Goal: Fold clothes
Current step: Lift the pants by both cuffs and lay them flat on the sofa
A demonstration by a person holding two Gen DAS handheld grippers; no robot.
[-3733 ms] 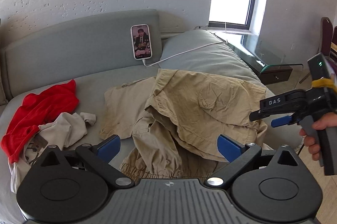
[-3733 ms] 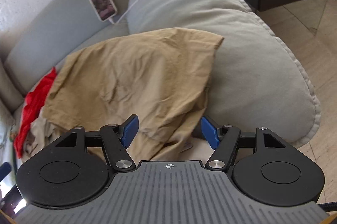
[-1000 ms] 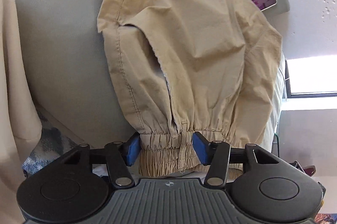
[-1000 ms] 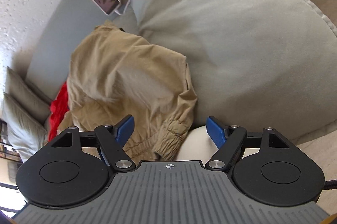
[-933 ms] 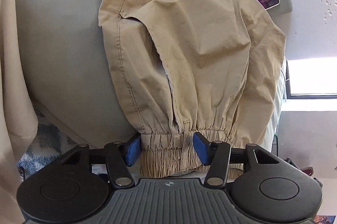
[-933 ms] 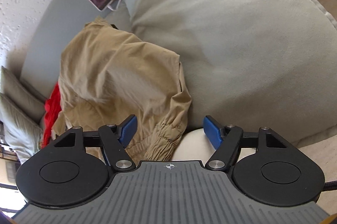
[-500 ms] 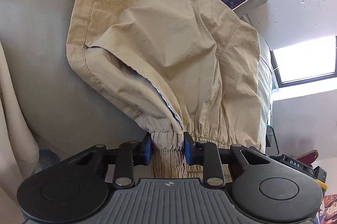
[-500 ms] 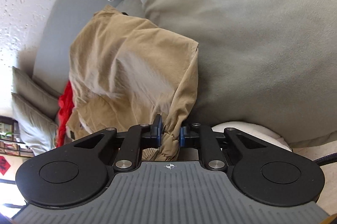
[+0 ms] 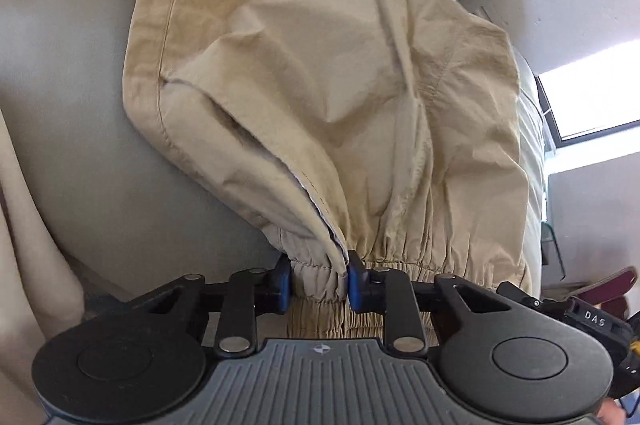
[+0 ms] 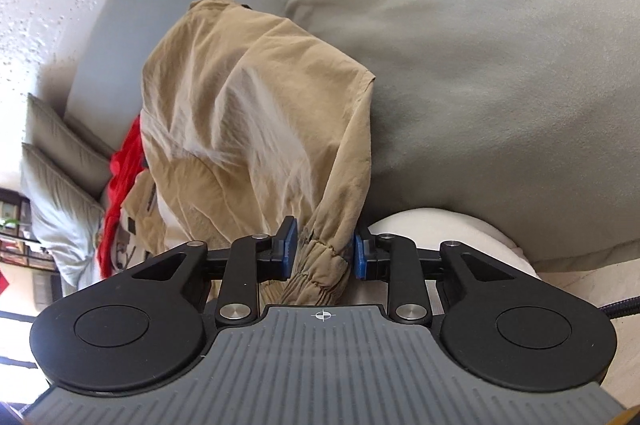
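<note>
My left tongs [image 9: 316, 279] have just closed on the khaki cotton trousers' [image 9: 328, 97] elastic cuff; my right tongs [image 10: 325, 249], jaws just eased wider, pinch the other cuff.

Left tongs [image 9: 316, 283]: pitched steeply downward, blue pads [image 9: 283, 285] clamped on the gathered cuff of the tan trousers [image 9: 320, 105]; jaws have just been closing, cloth bunched between them.

Right tongs [image 10: 325, 251]: also pitched steeply downward, jaws narrow and just eased slightly wider, a second elastic cuff between them; left pad [image 10: 289, 245] touches cloth, right pad contact unclear.
</note>
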